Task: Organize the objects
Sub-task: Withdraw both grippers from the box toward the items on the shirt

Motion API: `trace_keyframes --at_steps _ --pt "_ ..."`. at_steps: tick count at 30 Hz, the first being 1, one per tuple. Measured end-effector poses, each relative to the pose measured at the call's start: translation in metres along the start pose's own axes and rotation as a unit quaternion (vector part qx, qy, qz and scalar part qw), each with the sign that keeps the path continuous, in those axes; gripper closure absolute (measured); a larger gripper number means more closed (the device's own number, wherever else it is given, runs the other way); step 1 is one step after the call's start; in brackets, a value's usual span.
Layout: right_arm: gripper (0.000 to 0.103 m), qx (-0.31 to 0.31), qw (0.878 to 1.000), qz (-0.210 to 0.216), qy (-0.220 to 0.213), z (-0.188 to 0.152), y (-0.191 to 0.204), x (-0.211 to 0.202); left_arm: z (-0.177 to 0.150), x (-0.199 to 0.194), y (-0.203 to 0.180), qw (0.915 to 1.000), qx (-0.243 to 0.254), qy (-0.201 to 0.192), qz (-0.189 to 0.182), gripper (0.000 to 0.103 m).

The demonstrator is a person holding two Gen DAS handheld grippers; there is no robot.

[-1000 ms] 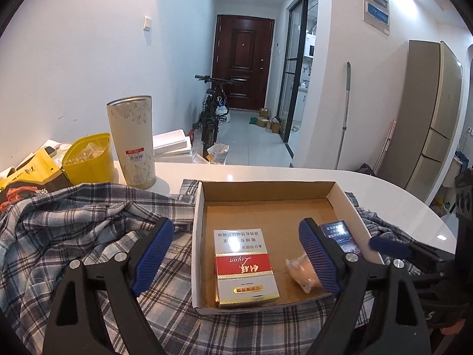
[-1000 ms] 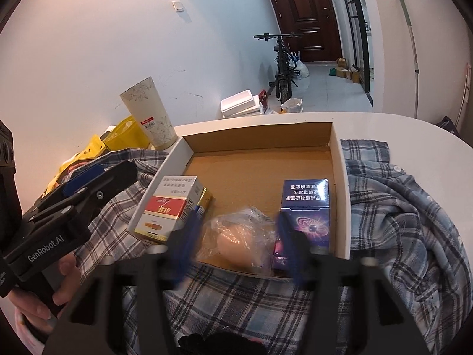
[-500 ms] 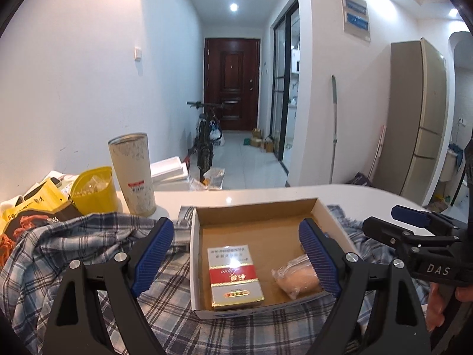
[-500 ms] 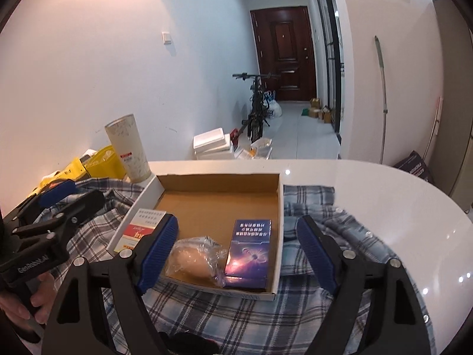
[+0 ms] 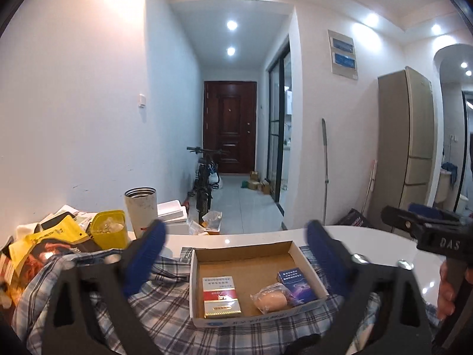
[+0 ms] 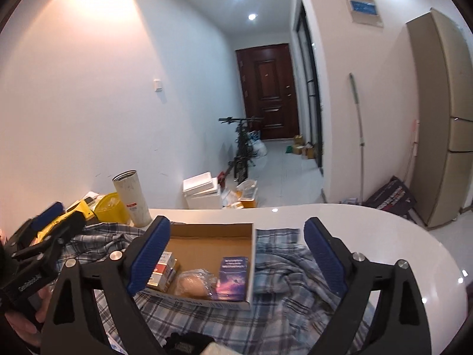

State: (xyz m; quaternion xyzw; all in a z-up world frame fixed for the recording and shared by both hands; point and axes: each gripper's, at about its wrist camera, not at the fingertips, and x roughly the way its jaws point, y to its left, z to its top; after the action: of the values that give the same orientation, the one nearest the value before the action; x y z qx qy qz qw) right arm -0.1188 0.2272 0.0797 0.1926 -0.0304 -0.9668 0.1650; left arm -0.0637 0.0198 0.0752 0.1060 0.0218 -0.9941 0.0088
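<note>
A shallow cardboard box (image 5: 242,251) lies on a plaid shirt (image 5: 165,295) on the white table. In it are a red-and-white pack (image 5: 220,295), a plastic-wrapped bun (image 5: 270,298) and a blue-purple pack (image 5: 297,285). The right wrist view shows the box (image 6: 207,230), the red-and-white pack (image 6: 164,269), the bun (image 6: 192,282) and the blue-purple pack (image 6: 232,276). My left gripper (image 5: 235,254) is open and empty, held above and in front of the box. My right gripper (image 6: 236,254) is open and empty, also raised in front of the box.
A tall tumbler (image 5: 141,210), a yellow container (image 5: 109,230) and yellow snack bags (image 5: 44,245) stand at the table's left. The white table (image 6: 369,236) curves away to the right. A bicycle (image 5: 205,177) and boxes stand in the hallway beyond.
Both grippers have pulled back and risen away from the box, which now looks smaller and lower. The three items stay in the box.
</note>
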Motion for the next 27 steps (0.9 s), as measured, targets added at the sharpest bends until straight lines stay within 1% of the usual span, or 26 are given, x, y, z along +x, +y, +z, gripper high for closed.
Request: trace_keyframes --at_steps 3,7,10,12,16,18,20,21,22,23,24,25,26,27 --pt "0.012 0.001 1.0 0.007 -0.005 -0.009 -0.003 -0.019 -0.003 -0.019 -0.005 0.9997 -0.004 -0.009 -0.022 0.0" --pt "0.012 0.008 1.0 0.02 0.008 -0.03 -0.01 -0.038 -0.009 -0.033 -0.016 0.9992 0.006 0.0 -0.04 0.0" --pt "0.012 0.025 0.999 0.026 0.017 -0.047 -0.016 -0.05 -0.024 -0.038 -0.013 0.9984 -0.02 0.023 -0.049 0.0" --pt "0.012 0.038 0.999 0.023 0.019 -0.059 -0.019 -0.056 -0.039 -0.038 -0.011 0.9966 -0.032 0.05 -0.057 0.0" --pt "0.012 0.048 0.998 0.024 0.024 -0.076 -0.024 -0.064 -0.058 -0.029 -0.012 0.9959 -0.025 0.069 -0.052 0.0" --pt "0.012 0.04 0.999 0.025 0.0 -0.08 -0.026 -0.066 -0.067 -0.02 -0.014 0.9959 -0.016 0.078 -0.044 0.0" --pt "0.012 0.047 0.996 0.02 -0.068 -0.086 -0.033 -0.073 -0.074 -0.013 -0.015 0.996 -0.005 0.08 -0.038 0.0" --pt "0.012 0.046 0.994 0.007 -0.1 -0.09 -0.037 -0.076 -0.078 -0.01 -0.015 0.996 0.001 0.081 -0.036 0.0" --pt "0.012 0.042 0.993 -0.009 -0.106 -0.091 -0.039 -0.075 -0.082 -0.004 -0.016 0.9954 0.011 0.085 -0.042 0.0" --pt "0.012 0.038 0.994 -0.019 -0.101 -0.092 -0.04 -0.072 -0.088 0.005 -0.018 0.9936 0.036 0.098 -0.042 0.0" --pt "0.012 0.036 0.995 -0.021 -0.094 -0.093 -0.042 -0.067 -0.09 0.011 -0.018 0.9928 0.045 0.108 -0.028 0.0" --pt "0.012 0.039 0.995 -0.023 -0.086 -0.096 -0.046 -0.063 -0.092 0.017 -0.016 0.9922 0.043 0.116 -0.016 0.0" --pt "0.012 0.044 0.996 -0.026 -0.074 -0.098 -0.049 -0.058 -0.094 0.022 -0.011 0.9914 0.028 0.126 -0.022 0.0" --pt "0.012 0.053 0.997 -0.023 -0.06 -0.099 -0.052 -0.053 -0.095 0.026 -0.005 0.9892 0.004 0.141 -0.039 0.0"
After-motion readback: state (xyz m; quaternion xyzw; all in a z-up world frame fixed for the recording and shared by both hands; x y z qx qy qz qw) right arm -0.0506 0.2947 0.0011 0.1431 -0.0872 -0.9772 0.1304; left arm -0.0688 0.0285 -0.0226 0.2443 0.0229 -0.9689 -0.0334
